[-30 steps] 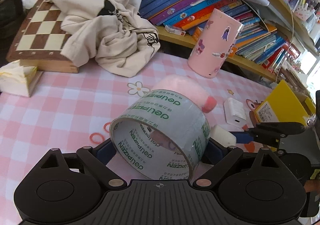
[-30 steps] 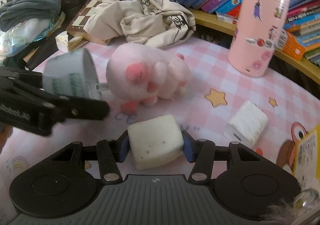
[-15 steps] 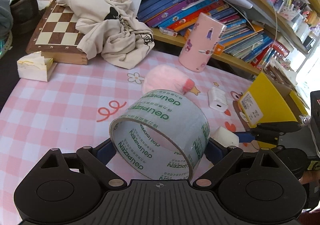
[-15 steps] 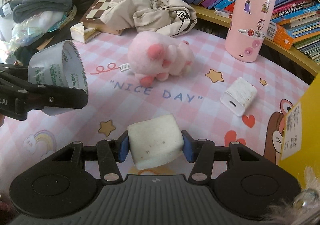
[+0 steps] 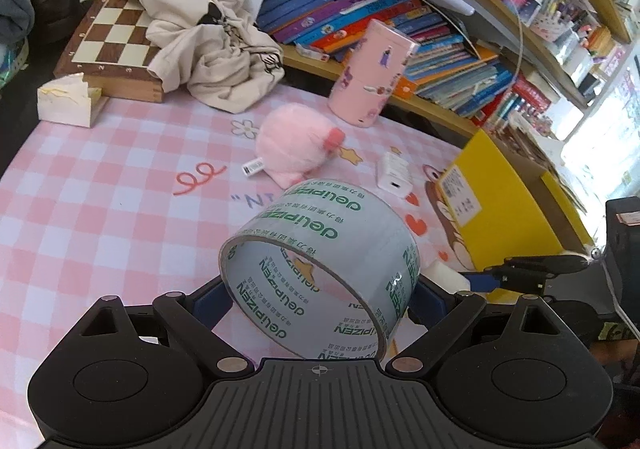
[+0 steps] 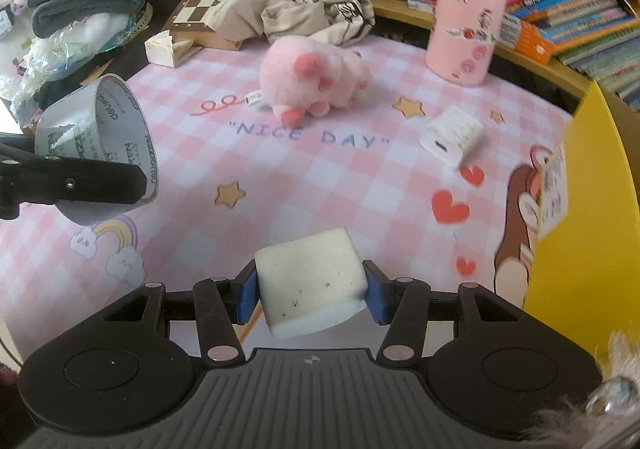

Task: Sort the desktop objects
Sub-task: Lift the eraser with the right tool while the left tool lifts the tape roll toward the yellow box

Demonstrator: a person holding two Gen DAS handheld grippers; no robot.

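Nearest, the left gripper [image 5: 318, 295] clamps a roll of tape [image 5: 320, 265] held above the pink checked mat [image 5: 100, 209], hiding both fingertips. The right gripper [image 6: 311, 291] pinches a white foam block [image 6: 310, 281]. Beyond lie a pink plush toy [image 6: 314, 83] and a white charger [image 6: 452, 135]; the yellow box [image 6: 592, 209] is cut off.

1. Tape roll [image 5: 320, 265]: glossy, smooth plastic film with green print.
2. Block [image 6: 311, 281]: matt white, spongy-looking, speckled with dark flecks.
3. Left gripper [image 5: 320, 295] and right gripper [image 6: 311, 295]: matt black plastic, ribbed body, blue pads, shiny metal rivets.
4. Toy [image 6: 316, 79]: fuzzy pink plush.
5. Counter [image 5: 100, 209]: smooth printed pink check cover.
6. Chessboard [image 5: 112, 45]: polished wood.
7. Garment [image 5: 208, 45]: crumpled cream cloth.
8. Charger [image 6: 452, 135]: smooth white plastic.
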